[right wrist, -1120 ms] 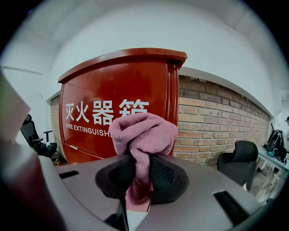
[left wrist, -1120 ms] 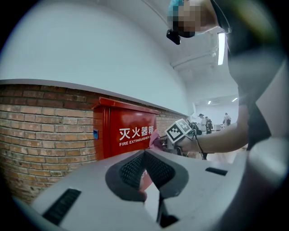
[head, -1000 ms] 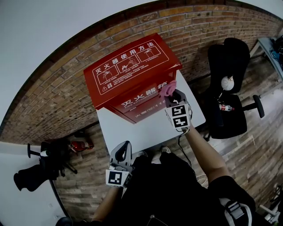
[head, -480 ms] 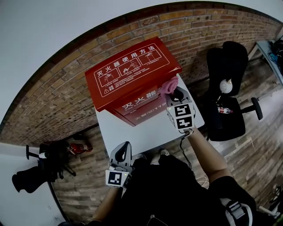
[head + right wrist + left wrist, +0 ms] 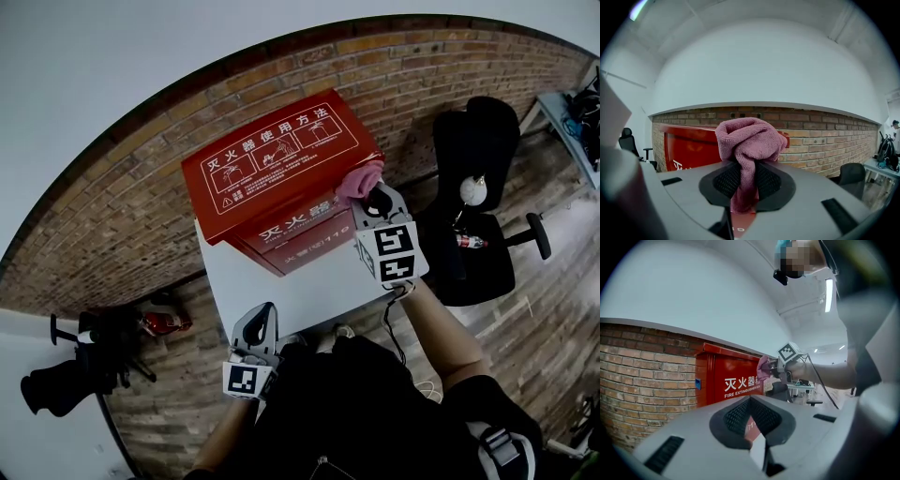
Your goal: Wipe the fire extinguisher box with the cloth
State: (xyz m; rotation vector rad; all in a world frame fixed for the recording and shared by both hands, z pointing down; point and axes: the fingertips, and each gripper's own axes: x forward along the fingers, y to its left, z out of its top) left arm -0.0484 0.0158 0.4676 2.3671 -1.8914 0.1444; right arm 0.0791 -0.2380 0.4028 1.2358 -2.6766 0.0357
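Risk, judged: the bunched pink terry cloth (image 5: 749, 140) is being gripped only by a thin tail, so it could be getting dragged out of the jaws if it is snagging on the lid's overhanging edge during a stroke. With the wad sitting so far forward, the hard jaw tips could also be scraping the paint if pressed too deep. The red metal fire extinguisher box (image 5: 281, 178) is standing unbraced on the white desk (image 5: 281, 281), so a firm push could be sliding it toward the brick wall.

The right tool (image 5: 743, 180) is being held clamped tight on the cloth, with the wad bulging above the jaws. In the head view the cloth (image 5: 361, 180) is being held at the box's upper right front corner, seemingly touching it, though contact is not being fully confirmed. The right tool (image 5: 375, 202) itself is not seen touching the box.

The left tool (image 5: 752, 420) is being held low, off the near desk edge and well apart from the box, jaws together and nothing gripped
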